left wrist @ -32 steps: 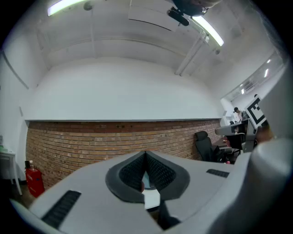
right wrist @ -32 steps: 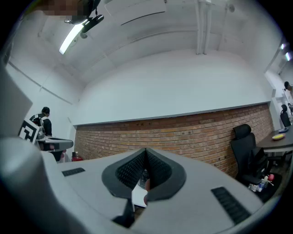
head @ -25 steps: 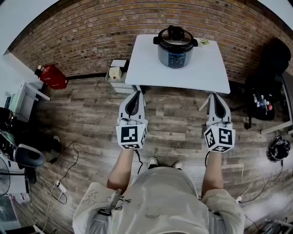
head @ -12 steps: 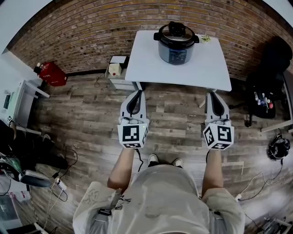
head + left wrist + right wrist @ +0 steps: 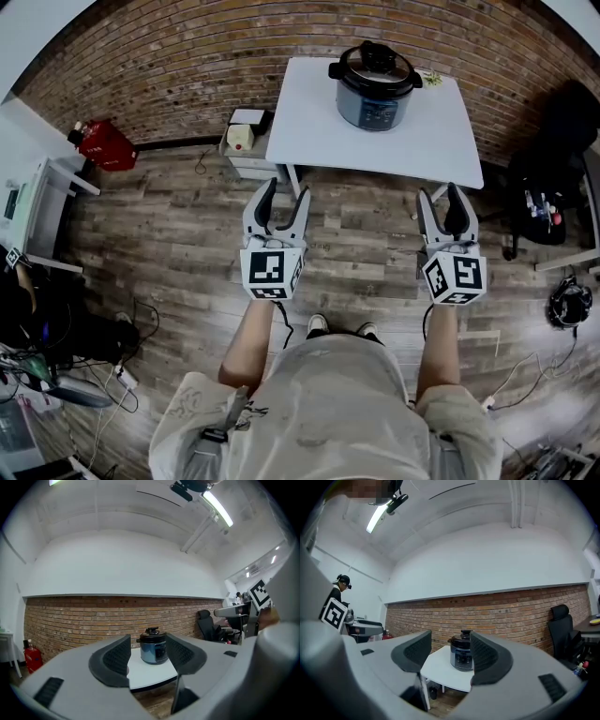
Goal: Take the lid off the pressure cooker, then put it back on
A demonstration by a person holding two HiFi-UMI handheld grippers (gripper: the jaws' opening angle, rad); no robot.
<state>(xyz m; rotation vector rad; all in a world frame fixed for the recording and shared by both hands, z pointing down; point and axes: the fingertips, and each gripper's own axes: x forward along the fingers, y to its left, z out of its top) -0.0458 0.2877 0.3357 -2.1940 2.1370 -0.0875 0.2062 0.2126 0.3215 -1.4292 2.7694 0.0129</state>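
The pressure cooker (image 5: 375, 89) stands toward the far side of the white worktop (image 5: 394, 145) with its black lid (image 5: 373, 62) on, so whatever is inside is hidden. The left hand-held gripper (image 5: 284, 195) and the right hand-held gripper (image 5: 441, 197) are held out side by side over the wooden floor (image 5: 356, 246), pointing level at the worktop and well apart from the cooker. Both have just been opening — jaws spread, nothing between them.

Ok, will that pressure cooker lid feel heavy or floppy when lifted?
Probably rigid and fairly heavy: the lid looks thick and dark, with a chunky top handle. The squat pressure cooker likely won't tip on the table.
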